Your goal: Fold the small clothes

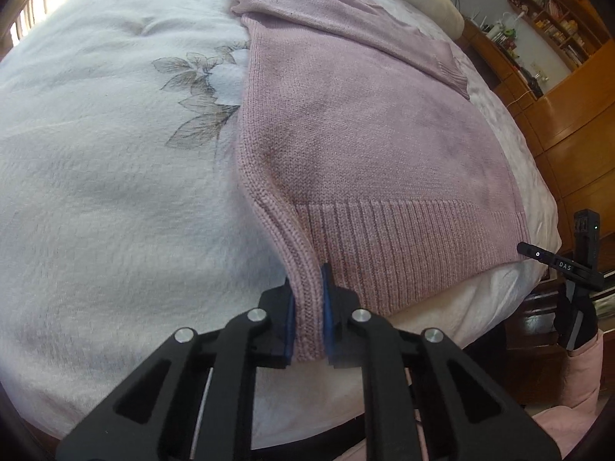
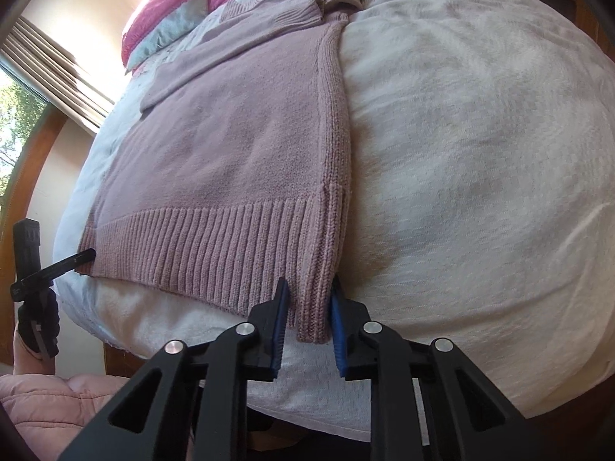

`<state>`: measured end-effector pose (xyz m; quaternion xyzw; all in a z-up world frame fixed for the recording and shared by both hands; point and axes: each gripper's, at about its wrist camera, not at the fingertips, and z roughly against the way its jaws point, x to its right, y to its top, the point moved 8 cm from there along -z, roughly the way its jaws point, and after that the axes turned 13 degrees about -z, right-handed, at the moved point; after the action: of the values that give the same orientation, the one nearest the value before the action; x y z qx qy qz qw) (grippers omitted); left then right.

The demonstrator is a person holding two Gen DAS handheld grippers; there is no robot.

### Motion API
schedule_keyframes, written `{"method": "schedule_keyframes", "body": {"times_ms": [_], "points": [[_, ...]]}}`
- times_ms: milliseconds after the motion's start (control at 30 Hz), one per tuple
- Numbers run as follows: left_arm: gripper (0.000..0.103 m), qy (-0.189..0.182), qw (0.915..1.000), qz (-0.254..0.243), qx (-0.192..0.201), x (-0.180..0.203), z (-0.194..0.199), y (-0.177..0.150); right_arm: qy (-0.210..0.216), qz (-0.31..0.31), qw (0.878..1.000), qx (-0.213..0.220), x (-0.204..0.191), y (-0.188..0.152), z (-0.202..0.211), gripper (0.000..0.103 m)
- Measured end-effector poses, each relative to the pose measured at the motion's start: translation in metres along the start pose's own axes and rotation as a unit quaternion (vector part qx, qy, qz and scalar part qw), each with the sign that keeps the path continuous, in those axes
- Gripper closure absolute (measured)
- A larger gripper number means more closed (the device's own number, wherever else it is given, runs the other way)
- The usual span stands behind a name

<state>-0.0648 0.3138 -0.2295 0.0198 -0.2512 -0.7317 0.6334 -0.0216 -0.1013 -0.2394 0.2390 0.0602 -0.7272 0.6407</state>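
Fingers [image 1: 326,299] of the left gripper [image 1: 307,319] are clamped on the ribbed hem corner of a pink knitted sweater [image 1: 346,134]; the blue pads press the knit from both sides. In the right wrist view, the right gripper [image 2: 307,326] is seen straddling the opposite hem corner, with its jaws narrowly apart; the right-hand pad touches the knit, while a slight gap is visible at the left-hand pad, so a firm grip cannot be confirmed. The sweater is laid flat on a white floral bedspread [image 1: 115,153], hem at the near bed edge, one sleeve [image 1: 346,27] folded across the upper body. Pink pillows [image 2: 180,0] are noted at the far end. A wooden bookshelf [image 1: 557,19] is seen beside the bed.
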Motion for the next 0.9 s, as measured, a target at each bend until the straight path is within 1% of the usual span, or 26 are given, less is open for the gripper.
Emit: {"method": "schedule_keyframes", "body": {"times_ms": [100,300,433,533,600,633,733,900], "points": [[0.094,-0.004,0.9999,-0.010,0.010,0.004,0.006,0.002,0.024,-0.008,1.000,0.002,-0.002,0.000,0.005,0.091],[0.094,-0.014,0.9991,-0.023,0.032,0.008,0.024,0.010,0.065,-0.024,0.998,0.010,-0.010,0.010,0.022,0.092],[0.095,-0.038,0.9973,-0.017,0.060,0.008,0.042,0.023,0.103,-0.040,0.994,0.022,-0.017,0.020,0.040,0.092],[0.095,-0.057,0.9949,-0.009,0.083,0.007,0.055,0.043,0.131,-0.049,0.989,0.042,-0.024,0.040,0.060,0.093],[0.095,-0.059,0.9938,-0.007,0.095,0.005,0.060,0.059,0.153,-0.055,0.985,0.056,-0.030,0.058,0.073,0.093],[0.095,-0.056,0.9934,-0.008,0.100,0.003,0.062,0.066,0.157,-0.056,0.984,0.062,-0.034,0.068,0.078,0.093],[0.095,-0.040,0.9932,-0.004,0.109,-0.007,0.062,0.089,0.159,-0.057,0.983,0.070,-0.042,0.097,0.085,0.093],[0.095,-0.024,0.9934,0.004,0.112,-0.024,0.052,0.122,0.146,-0.058,0.985,0.068,-0.054,0.140,0.071,0.093]]}}
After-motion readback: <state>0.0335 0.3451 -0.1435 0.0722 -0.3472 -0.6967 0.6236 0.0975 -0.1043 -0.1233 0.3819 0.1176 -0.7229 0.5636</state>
